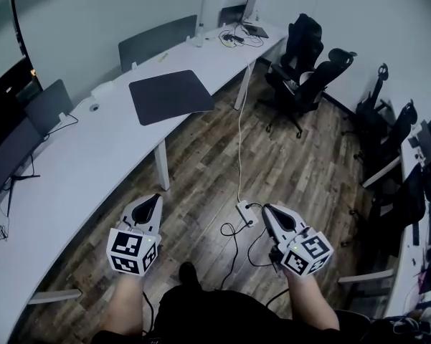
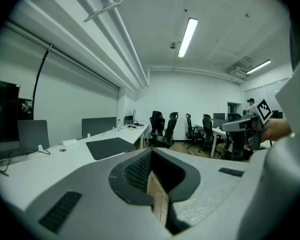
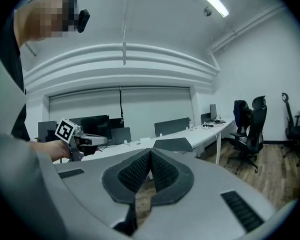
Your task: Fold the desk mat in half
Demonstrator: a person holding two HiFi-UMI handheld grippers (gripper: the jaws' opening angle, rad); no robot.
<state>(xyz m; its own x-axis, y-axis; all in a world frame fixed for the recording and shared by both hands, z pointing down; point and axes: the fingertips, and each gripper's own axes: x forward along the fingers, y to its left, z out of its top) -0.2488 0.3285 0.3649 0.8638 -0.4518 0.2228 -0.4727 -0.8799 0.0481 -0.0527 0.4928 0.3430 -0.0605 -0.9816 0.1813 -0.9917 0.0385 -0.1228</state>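
A dark grey desk mat [image 1: 171,96] lies flat and unfolded on the long white desk [image 1: 72,170], one corner reaching past the desk's front edge. It also shows far ahead as the mat [image 2: 110,146] in the left gripper view and the mat [image 3: 173,144] in the right gripper view. My left gripper [image 1: 156,200] is shut and empty, held over the wooden floor well short of the desk. My right gripper [image 1: 267,211] is shut and empty too, level with the left one. Each gripper sees the other: the right gripper [image 2: 224,129] and the left gripper [image 3: 104,140].
Grey partition panels [image 1: 158,40] and monitors [image 1: 46,106] stand along the desk's back. A laptop [image 1: 252,16] and cables sit at its far end. A power strip [image 1: 245,213] with cords lies on the floor between my grippers. Black office chairs [image 1: 312,70] stand to the right.
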